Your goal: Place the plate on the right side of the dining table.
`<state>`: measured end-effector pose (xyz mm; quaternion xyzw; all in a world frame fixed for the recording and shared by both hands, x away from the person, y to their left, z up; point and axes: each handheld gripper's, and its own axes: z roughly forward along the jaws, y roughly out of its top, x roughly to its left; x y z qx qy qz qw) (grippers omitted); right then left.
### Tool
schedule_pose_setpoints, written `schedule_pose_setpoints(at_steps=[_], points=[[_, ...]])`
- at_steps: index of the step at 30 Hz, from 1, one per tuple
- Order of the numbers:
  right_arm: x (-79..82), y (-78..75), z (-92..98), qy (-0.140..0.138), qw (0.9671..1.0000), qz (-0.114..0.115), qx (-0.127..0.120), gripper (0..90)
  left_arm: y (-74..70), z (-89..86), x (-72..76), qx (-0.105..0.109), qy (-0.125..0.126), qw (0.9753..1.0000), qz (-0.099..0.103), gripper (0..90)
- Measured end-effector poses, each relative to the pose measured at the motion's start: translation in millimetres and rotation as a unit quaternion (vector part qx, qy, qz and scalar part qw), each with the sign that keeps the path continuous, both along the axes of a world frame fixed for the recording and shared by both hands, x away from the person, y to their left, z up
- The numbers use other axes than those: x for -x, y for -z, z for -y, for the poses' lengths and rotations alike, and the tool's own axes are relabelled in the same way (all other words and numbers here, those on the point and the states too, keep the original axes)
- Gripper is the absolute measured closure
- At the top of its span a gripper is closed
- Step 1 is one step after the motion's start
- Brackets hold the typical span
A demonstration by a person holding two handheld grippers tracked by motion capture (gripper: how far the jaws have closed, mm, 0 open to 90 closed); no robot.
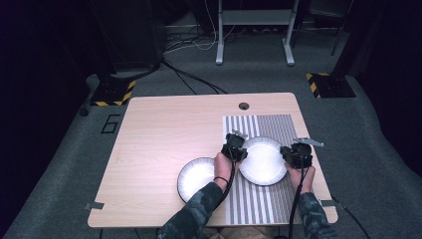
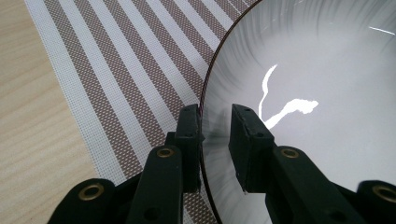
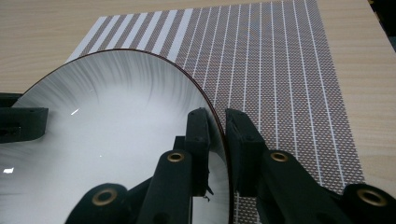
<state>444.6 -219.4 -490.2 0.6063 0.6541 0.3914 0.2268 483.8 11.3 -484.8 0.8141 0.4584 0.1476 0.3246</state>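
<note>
— Where does our plate [image 1: 263, 160] sit, then?

— On the striped mat [image 1: 271, 127], toward the right of the table [image 1: 164, 129]; it lies between our two hands, flat or close to flat — we cannot tell whether it has left the mat; a second plate [image 1: 196, 177] rests just beside it on the bare wood, near our left forearm, apart from either claw.

— And which way is it from each claw?

— Straight inward; the left gripper [image 1: 235, 146] meets its left rim, the right gripper [image 1: 297, 153] its right rim, so the plate spans the gap between them and neither hand is the nearer one; we judge that any lift turns on both sides rising together, or the plate tips.

— How do the jaws stand?

— In the left gripper view the rim [image 2: 204, 116] runs up between the jaws, one jaw outside over the mat [image 2: 116, 70], one over the plate's white inside; the outer jaw touches the edge, the inner one has a small gap showing, so we would call that claw partly apart, straddling the rim rather than pinching it; in the right gripper view the jaws are close together with the rim [image 3: 219, 126] squeezed between them — clamped on the plate, as far as we can see.
</note>
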Motion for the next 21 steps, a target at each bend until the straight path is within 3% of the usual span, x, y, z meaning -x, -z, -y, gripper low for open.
schedule_pose_setpoints(at_steps=[7, 10, 16, 21], points=[[-3.1, 3.2, 0.5, 0.002, 0.9999, -0.011, 0.002, 77.2, 2.9, 2.6, -2.3, -0.007, -0.003, 0.9999, -0.007, 70.1], [-4.6, 5.4, 0.4, 0.004, 0.9997, -0.023, 0.008, 69.2, 1.7, 2.4, -2.4, -0.008, -0.005, 0.9999, -0.005, 63.9], [-0.4, -2.1, 3.8, 0.002, 0.9998, -0.020, 0.000, 49.9, -0.6, -2.7, -0.4, 0.002, -0.010, 0.9999, -0.010, 50.5], [5.0, -7.6, 4.2, -0.012, 0.9997, -0.022, 0.002, 30.1, -9.0, -9.8, 4.6, 0.016, 0.001, 0.9999, -0.006, 39.1]])
